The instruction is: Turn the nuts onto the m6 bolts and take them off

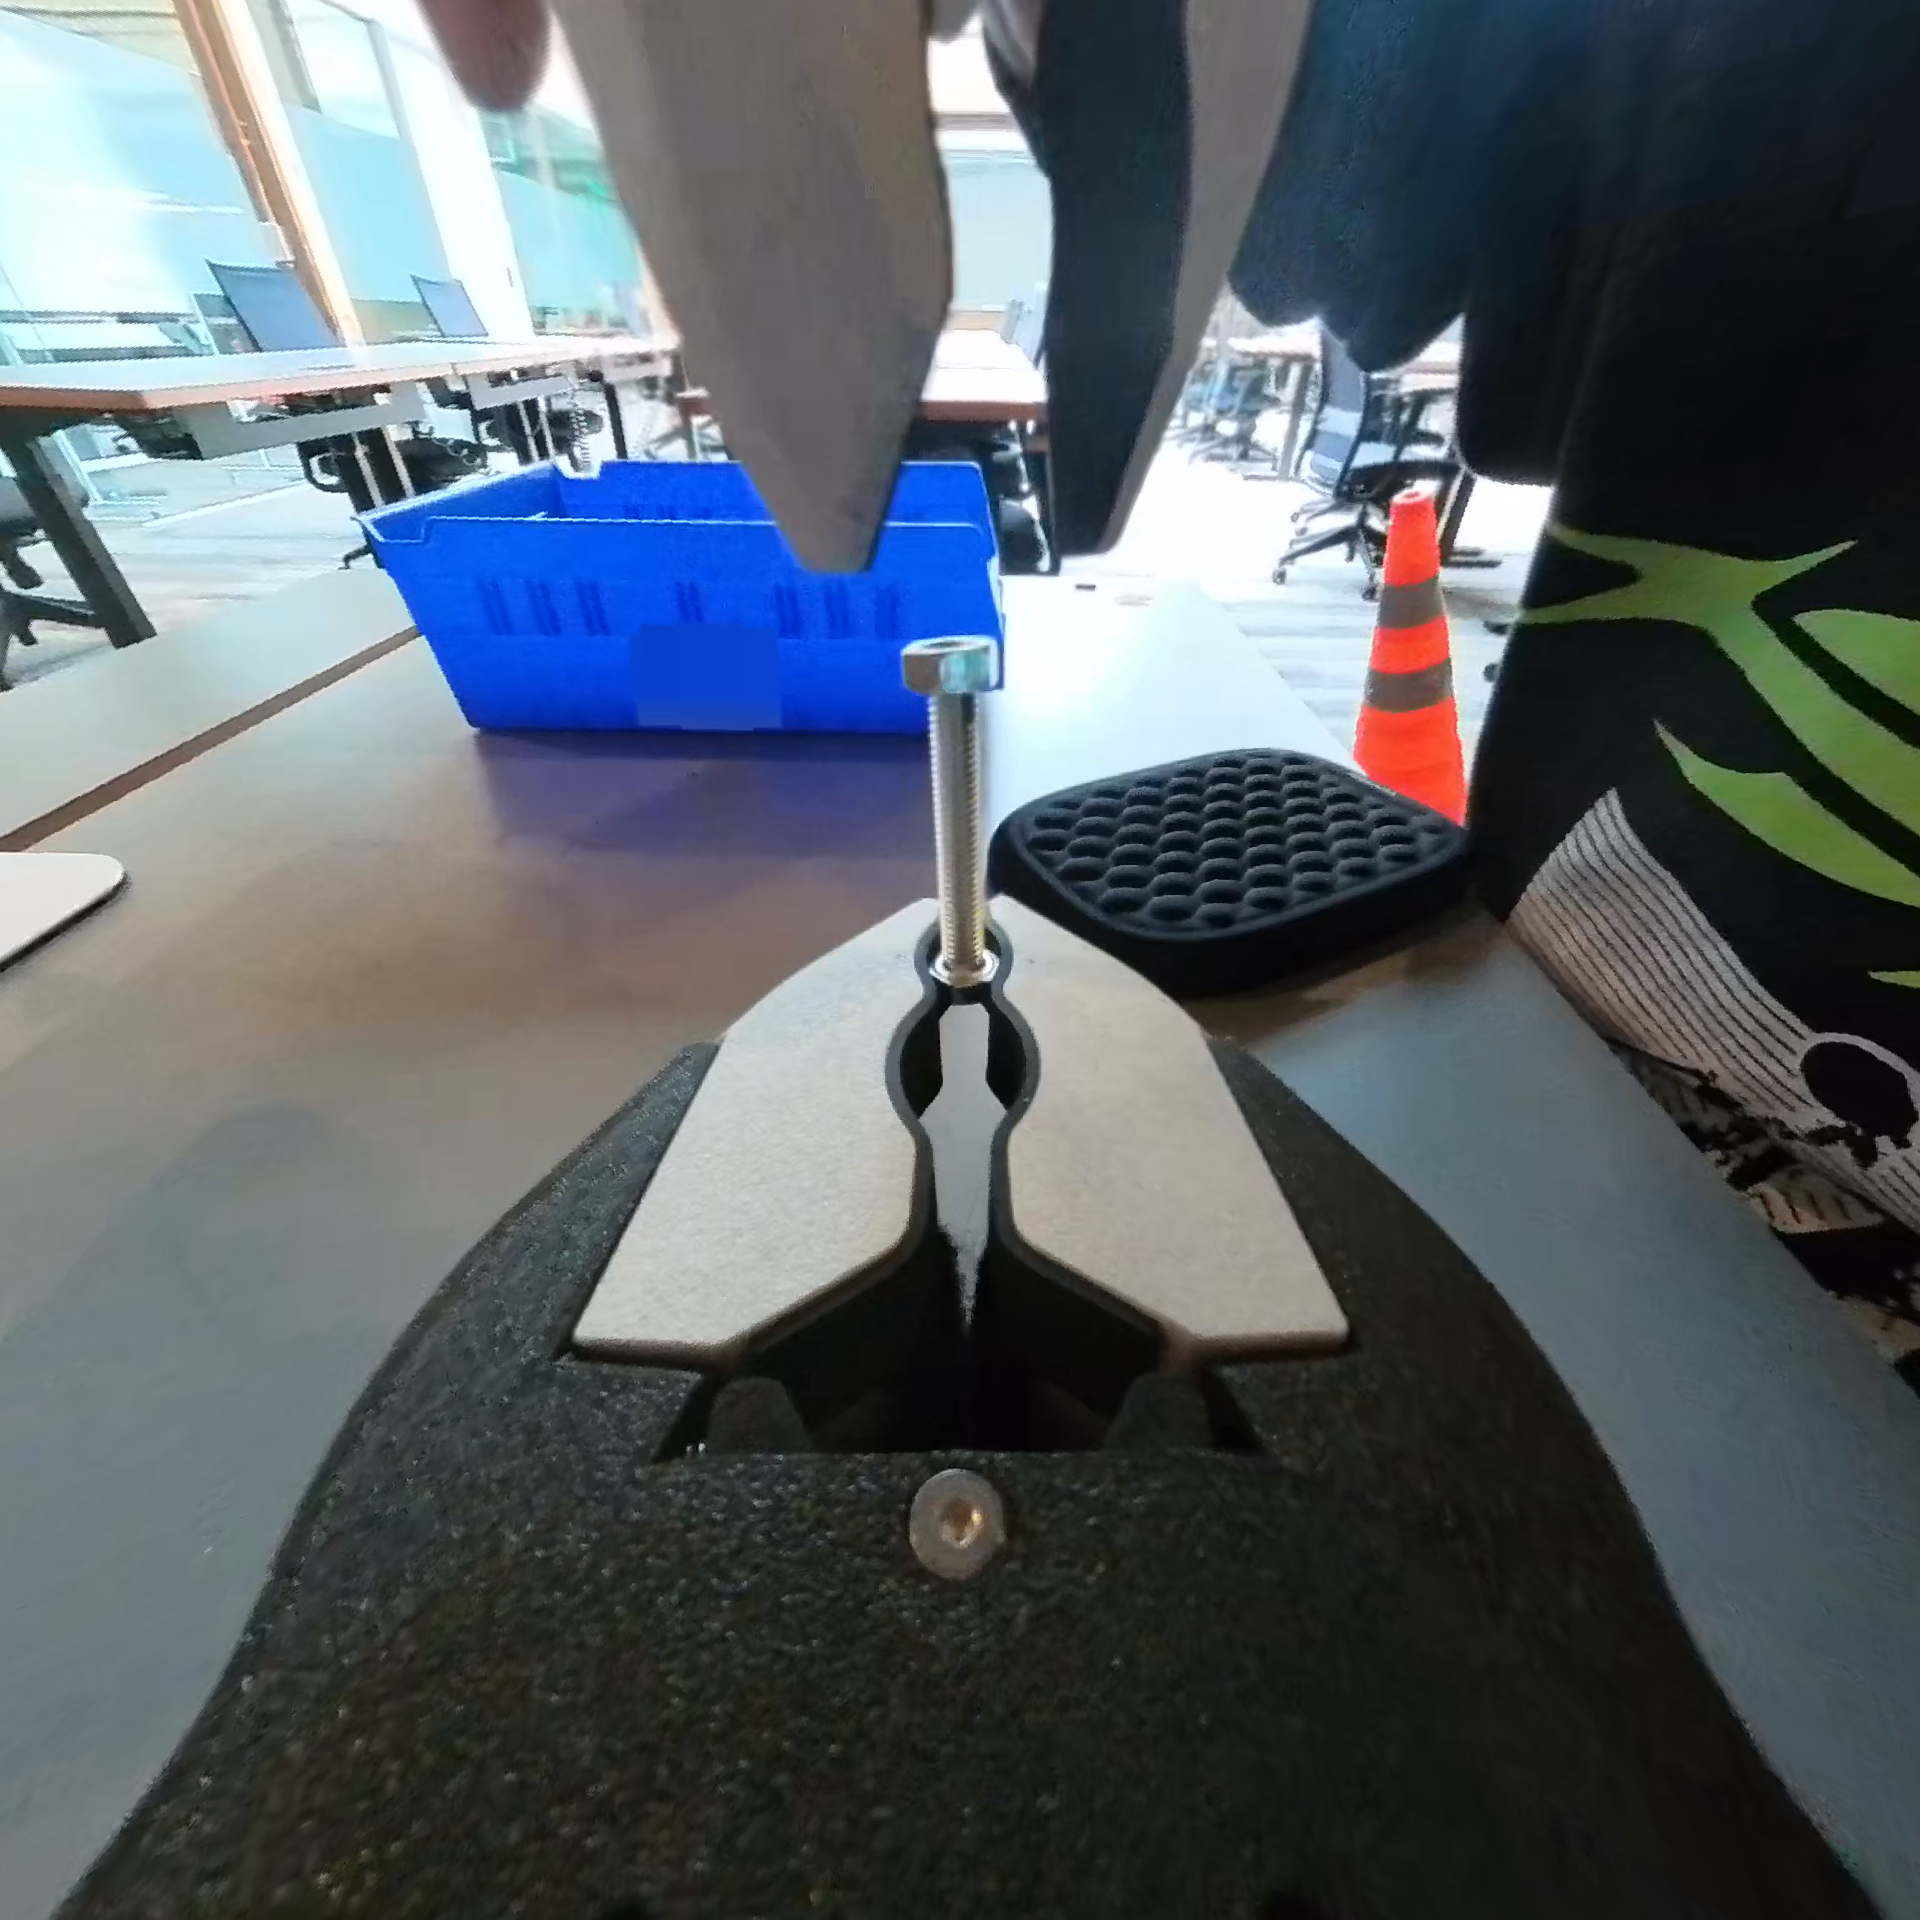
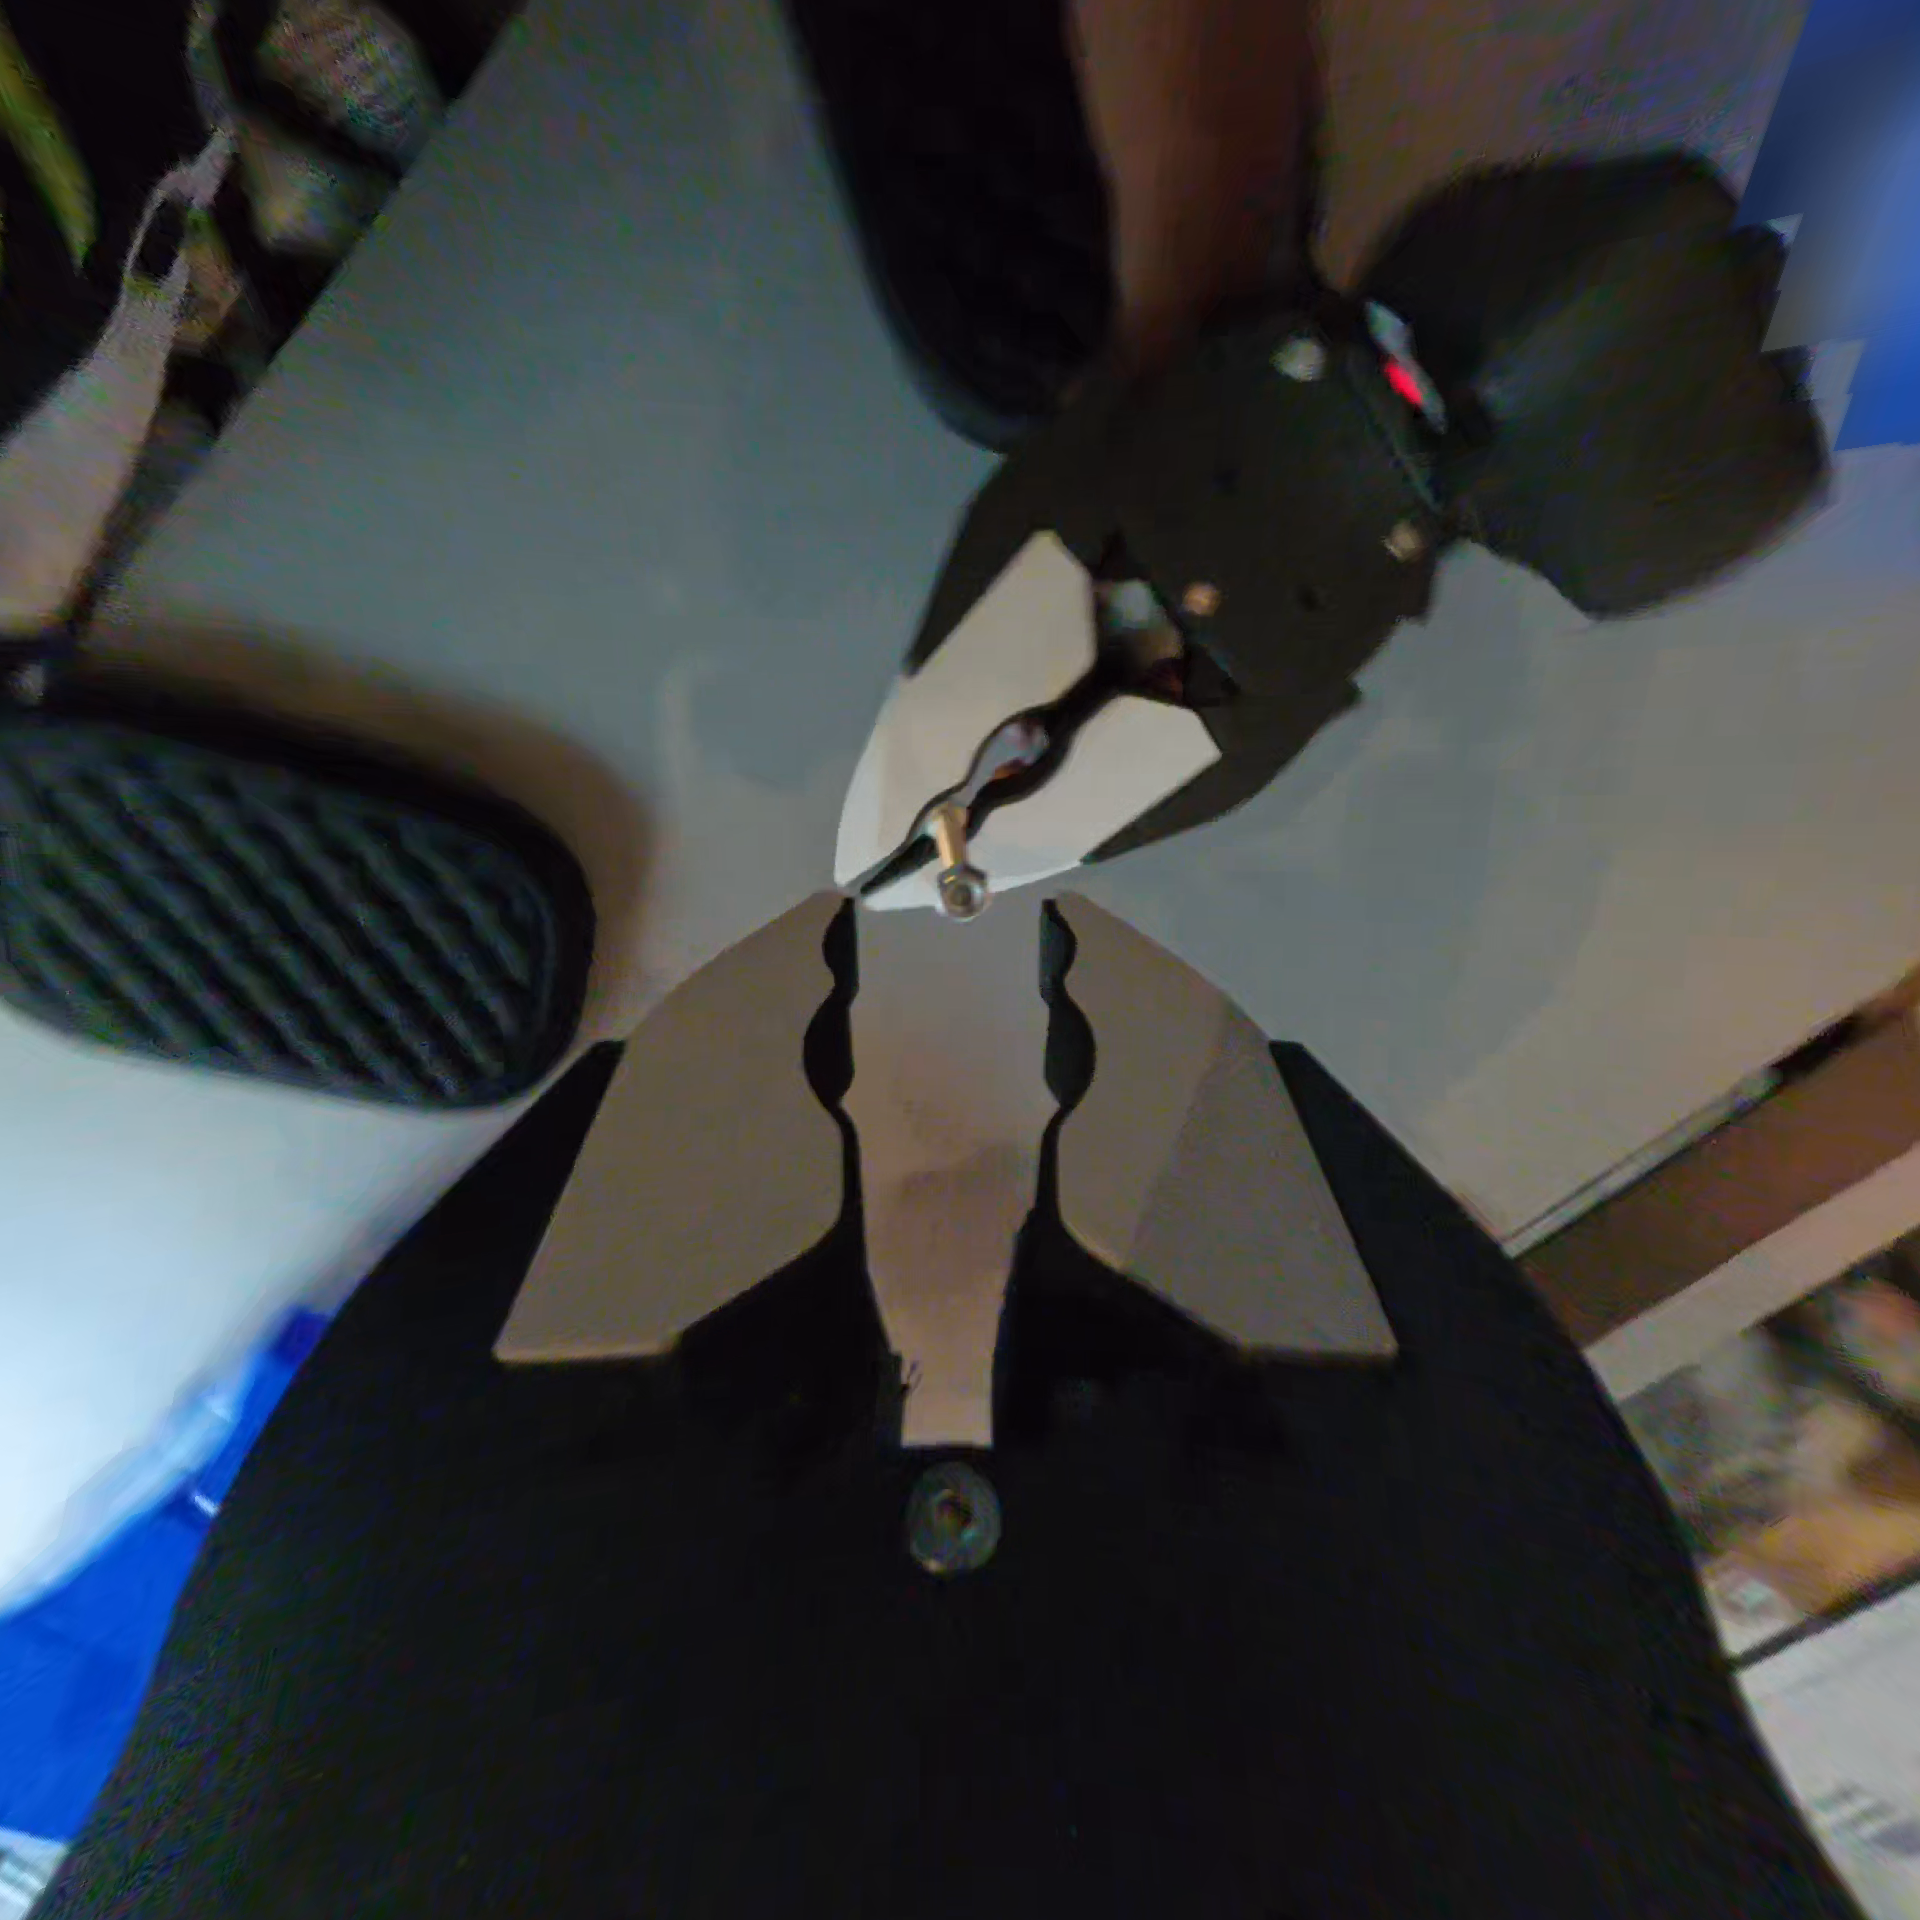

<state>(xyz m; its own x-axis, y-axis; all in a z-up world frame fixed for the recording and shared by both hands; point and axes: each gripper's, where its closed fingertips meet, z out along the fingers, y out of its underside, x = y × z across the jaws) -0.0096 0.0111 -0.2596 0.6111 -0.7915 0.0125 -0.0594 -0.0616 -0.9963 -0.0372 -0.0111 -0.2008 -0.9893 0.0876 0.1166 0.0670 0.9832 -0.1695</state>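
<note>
- The left tool [image 1: 961,961] is closed on a bolt [image 1: 958,821], gripped near its lower end in the front notch of the fingers, so that the threaded shaft stands upright with the socket head [image 1: 951,665] on top.
- A small silvery ring, judged to be a nut [image 1: 964,968], is seen around the shaft right at the fingers; whether it is pinched itself cannot be told.
- This hold is judged to keep the bolt from spinning while leaving the head free for turning from above.
- The right tool [image 2: 951,914] is held directly over the bolt, pointing down, with its jaws wide and nothing between them; the bolt head [image 2: 958,894] lies just beyond the fingertips, untouched.
- In the left view one right finger [image 1: 821,436] is seen hanging above and a little left of the head, apart from it.
- The next move is judged to call for lowering and centring before closing, since the head is small.
- A black honeycomb pad [image 1: 1231,847] lies on the table [image 1: 416,935] just right of the bolt, and a blue bin [image 1: 686,613] stands behind it; neither blocks the descent.
- An orange cone [image 1: 1408,665] stands on the floor beyond the table, and a person's dark printed shirt [image 1: 1704,623] fills the right edge.
</note>
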